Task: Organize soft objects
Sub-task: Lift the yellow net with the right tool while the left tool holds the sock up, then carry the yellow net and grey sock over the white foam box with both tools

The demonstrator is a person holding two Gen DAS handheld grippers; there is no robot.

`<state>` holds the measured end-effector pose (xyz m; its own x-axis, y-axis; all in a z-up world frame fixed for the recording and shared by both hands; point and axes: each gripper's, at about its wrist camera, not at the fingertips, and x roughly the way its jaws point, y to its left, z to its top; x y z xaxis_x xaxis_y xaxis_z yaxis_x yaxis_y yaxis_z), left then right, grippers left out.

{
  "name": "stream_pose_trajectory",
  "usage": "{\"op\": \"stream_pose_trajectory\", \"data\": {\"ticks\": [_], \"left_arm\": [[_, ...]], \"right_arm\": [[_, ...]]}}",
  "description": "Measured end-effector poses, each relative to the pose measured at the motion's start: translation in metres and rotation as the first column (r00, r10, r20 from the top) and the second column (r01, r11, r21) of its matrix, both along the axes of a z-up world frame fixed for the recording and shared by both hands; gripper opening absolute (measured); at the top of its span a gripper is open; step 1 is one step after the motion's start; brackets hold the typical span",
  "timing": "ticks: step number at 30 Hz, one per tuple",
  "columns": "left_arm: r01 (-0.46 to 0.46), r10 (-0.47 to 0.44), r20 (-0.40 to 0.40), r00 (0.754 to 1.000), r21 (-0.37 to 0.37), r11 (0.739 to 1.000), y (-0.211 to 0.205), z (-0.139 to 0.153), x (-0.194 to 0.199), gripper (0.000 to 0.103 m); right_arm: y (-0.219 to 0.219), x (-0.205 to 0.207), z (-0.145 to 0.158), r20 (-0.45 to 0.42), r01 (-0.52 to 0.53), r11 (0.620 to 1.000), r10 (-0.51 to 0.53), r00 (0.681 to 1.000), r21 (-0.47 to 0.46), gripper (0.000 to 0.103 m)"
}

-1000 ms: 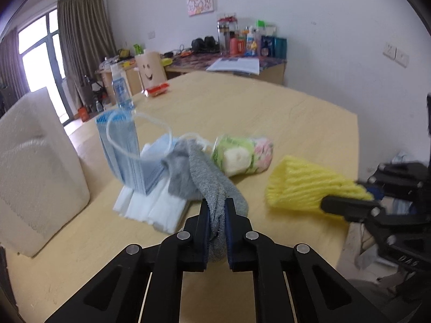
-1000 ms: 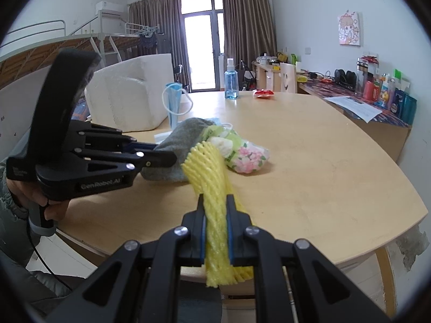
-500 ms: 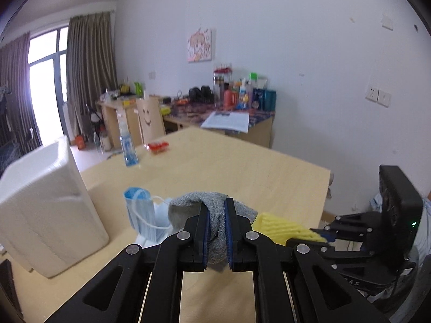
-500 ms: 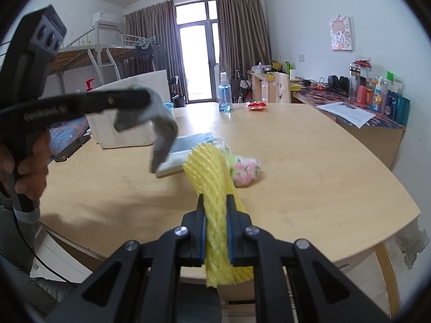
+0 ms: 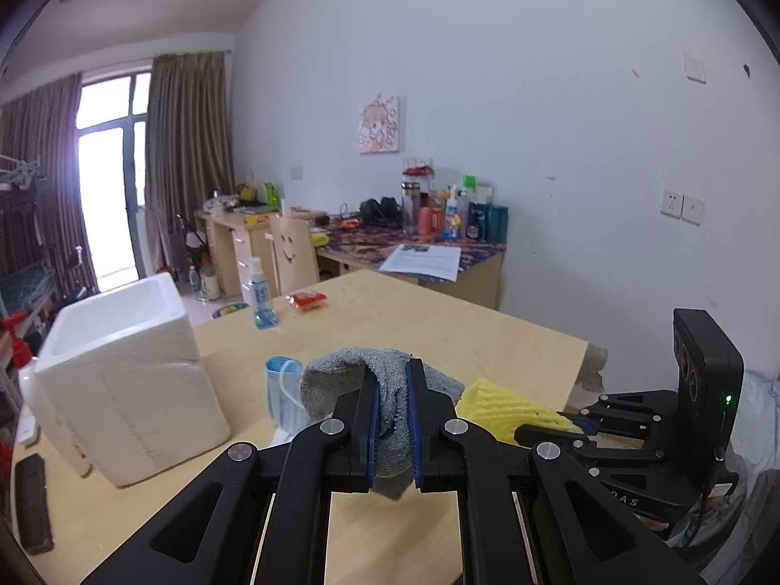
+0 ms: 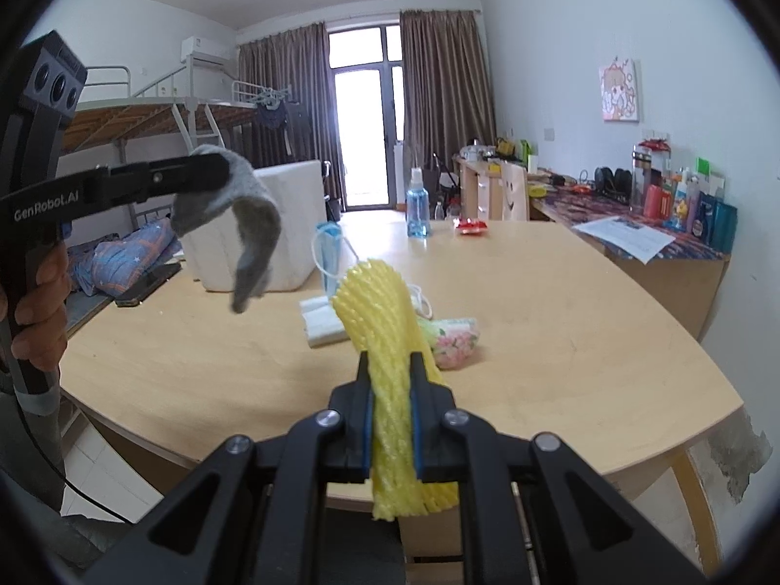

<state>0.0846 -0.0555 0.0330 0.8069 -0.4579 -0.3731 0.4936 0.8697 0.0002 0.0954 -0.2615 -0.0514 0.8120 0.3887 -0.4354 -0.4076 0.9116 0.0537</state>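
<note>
My left gripper [image 5: 391, 376] is shut on a grey sock [image 5: 390, 404], held in the air above the wooden table [image 5: 438, 336]; in the right wrist view the sock [image 6: 243, 224] droops from the left gripper [image 6: 219, 170]. A yellow foam net sleeve [image 6: 385, 321] is clamped in my right gripper [image 6: 390, 365], just off the table's near edge; in the left wrist view the sleeve [image 5: 502, 404] sits at the right gripper [image 5: 526, 431]. On the table lie a blue face mask [image 6: 329, 248], white tissue packs [image 6: 321, 324] and a floral soft bundle [image 6: 453, 339].
A white foam box [image 5: 122, 380] with an open top stands on the table's left side. A blue spray bottle [image 5: 261, 302] and a red packet [image 5: 306, 299] sit further back. A dark phone [image 6: 146, 285] lies by the box. A cluttered desk [image 6: 658, 243] lines the right wall.
The left gripper has lifted the grey sock off the pile, up and toward the foam box. The right gripper has risen slightly with the yellow sleeve.
</note>
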Motion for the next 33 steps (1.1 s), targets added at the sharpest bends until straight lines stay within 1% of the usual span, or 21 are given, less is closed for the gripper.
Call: {"op": "stream_pose_trajectory", "data": {"ticks": [8,11,16,21,28,33], "left_arm": [[-0.051,0.051,0.039,0.998,-0.006,0.999,0.014,0.005,-0.02,0.01],[-0.123,0.122,0.062,0.991,0.014,0.992,0.018,0.003,-0.025,0.01],[-0.177,0.176,0.054,0.983,0.002,0.984,0.031,-0.001,-0.027,0.01],[-0.211,0.212,0.05,0.976,-0.017,0.977,0.044,-0.003,-0.033,0.01],[-0.23,0.231,0.04,0.972,-0.041,0.972,0.057,-0.004,-0.038,0.01],[-0.244,0.247,0.047,0.968,-0.062,0.968,0.064,0.002,-0.047,0.01]], "right_arm": [[0.005,-0.007,0.012,0.043,-0.019,1.0,0.019,0.999,0.011,0.015],[0.007,-0.006,0.016,0.054,-0.025,1.0,0.025,0.998,0.012,0.015],[0.01,-0.006,0.019,0.066,-0.038,0.999,0.037,0.997,0.018,0.015],[0.012,-0.006,0.022,0.078,-0.052,0.998,0.051,0.996,0.021,0.015],[0.021,-0.006,0.024,0.083,-0.078,0.997,0.076,0.994,0.014,0.015],[0.025,-0.009,0.032,0.1,-0.099,0.995,0.097,0.99,0.014,0.015]]}}
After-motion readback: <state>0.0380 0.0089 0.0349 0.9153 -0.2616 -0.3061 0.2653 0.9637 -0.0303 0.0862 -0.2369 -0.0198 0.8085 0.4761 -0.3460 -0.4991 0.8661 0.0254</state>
